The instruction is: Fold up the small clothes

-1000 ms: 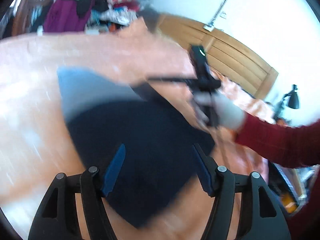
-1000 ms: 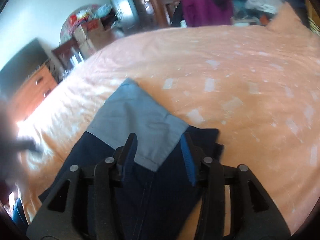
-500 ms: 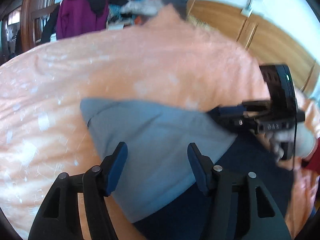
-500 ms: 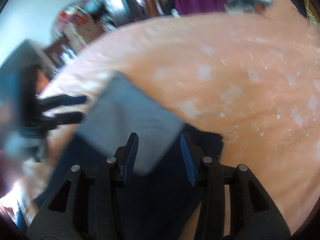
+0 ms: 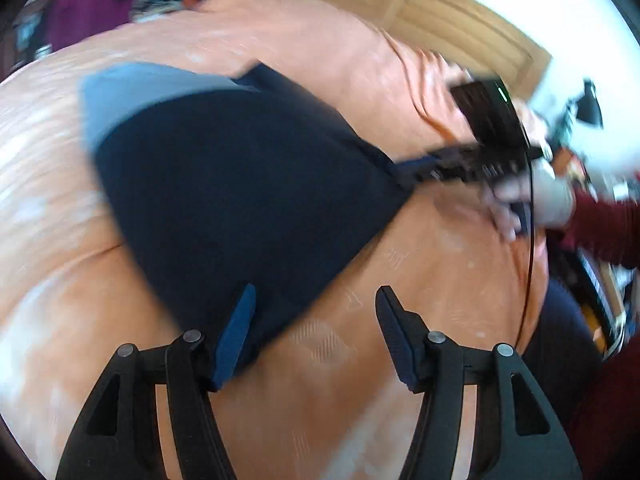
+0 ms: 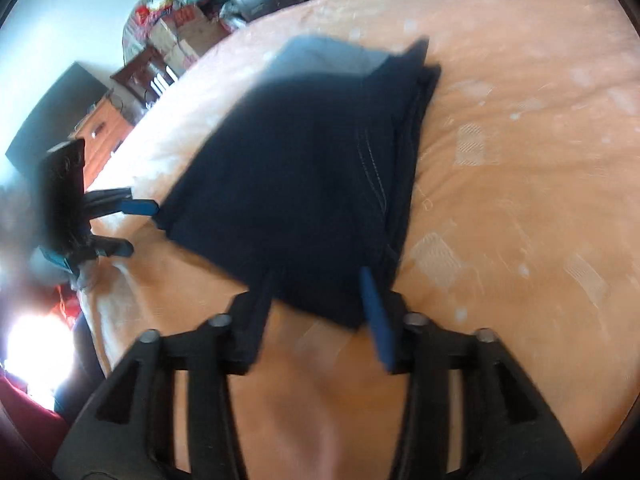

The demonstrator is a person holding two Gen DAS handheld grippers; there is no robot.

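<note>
1. The garment (image 6: 304, 184), navy with a grey band (image 6: 324, 56) at its far end, is laid flat on the bed (image 6: 520, 200), long axis running away from both grippers.
2. Its near edge is seen between the spread fingers of the right gripper (image 6: 320, 308); nothing is pinched.
3. The left gripper (image 5: 316, 336), also spread and empty, is placed at the garment's near left corner, a similar way off.
</note>
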